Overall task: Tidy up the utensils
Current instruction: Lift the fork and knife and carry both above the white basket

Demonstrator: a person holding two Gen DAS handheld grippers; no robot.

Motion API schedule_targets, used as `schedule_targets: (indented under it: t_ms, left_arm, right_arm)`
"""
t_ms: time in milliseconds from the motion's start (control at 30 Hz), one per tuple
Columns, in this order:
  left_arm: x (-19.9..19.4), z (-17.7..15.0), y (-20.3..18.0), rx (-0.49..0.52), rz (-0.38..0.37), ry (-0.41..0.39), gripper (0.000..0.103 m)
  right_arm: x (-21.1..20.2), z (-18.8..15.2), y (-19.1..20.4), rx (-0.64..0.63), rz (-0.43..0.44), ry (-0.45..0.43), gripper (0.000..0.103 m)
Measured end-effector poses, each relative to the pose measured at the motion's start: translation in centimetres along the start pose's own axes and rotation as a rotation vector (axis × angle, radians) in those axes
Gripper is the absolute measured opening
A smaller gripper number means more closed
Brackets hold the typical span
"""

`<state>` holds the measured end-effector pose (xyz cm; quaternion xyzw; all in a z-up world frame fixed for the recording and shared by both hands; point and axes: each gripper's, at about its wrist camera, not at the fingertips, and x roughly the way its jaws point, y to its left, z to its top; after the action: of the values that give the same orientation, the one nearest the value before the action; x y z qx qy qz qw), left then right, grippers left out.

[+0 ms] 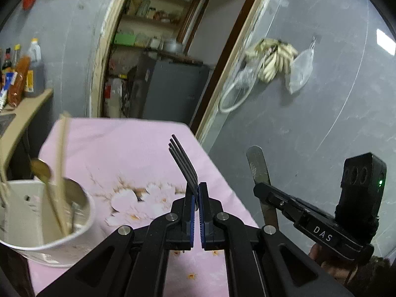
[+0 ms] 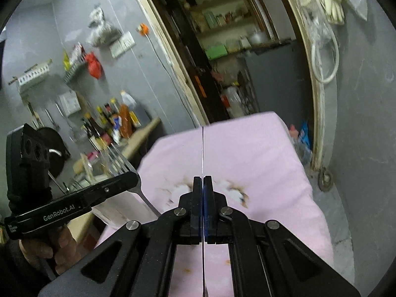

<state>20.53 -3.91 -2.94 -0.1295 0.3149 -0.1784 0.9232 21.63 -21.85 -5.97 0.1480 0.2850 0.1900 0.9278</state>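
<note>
Steel fork (image 1: 184, 163) in left claw (image 1: 198, 193)

fork (image 1: 184, 163): my left gripper (image 1: 198, 193) hides its handle | knife (image 1: 258, 167): handle behind my right gripper (image 1: 266, 190) | white holder (image 1: 47, 225): cut off at left edge, its sticks blurred | shelf bottles (image 2: 116, 121): labels too blurred to read

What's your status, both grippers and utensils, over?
Left gripper shut on fork, tines up. Right gripper shut on knife, edge-on. White holder at table's left, already holding utensils. Path clear.
</note>
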Motion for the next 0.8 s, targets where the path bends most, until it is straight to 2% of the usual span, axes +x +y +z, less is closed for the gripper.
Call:
schedule_targets:
  t_ms: [200, 400, 567, 667, 800]
  left_arm:
    - [-4.1, 1.7, 1.7, 0.001, -0.002, -0.066, 0.003]
    - [-8.3, 3.2, 4.1, 0.009, 0.024, -0.120, 0.003]
    - [-11.6, 3.9, 6.3, -0.004, 0.066, -0.151, 0.003]
    - [-13.3, 4.4, 7.6, -0.009, 0.107, -0.177, 0.003]
    - [-15.1, 5.0, 9.4, -0.029, 0.161, -0.209, 0.003]
  right_arm:
    - [-0.6, 1.1, 4.0, -0.022, 0.059, -0.074, 0.001]
    - [0.1, 2.1, 8.2, -0.054, 0.188, -0.182, 0.001]
    - [1.0, 3.1, 12.4, -0.134, 0.285, -0.291, 0.001]
    - [1.9, 3.7, 14.5, -0.161, 0.338, -0.332, 0.001]
    - [3.3, 4.2, 16.7, -0.169, 0.365, -0.364, 0.001]
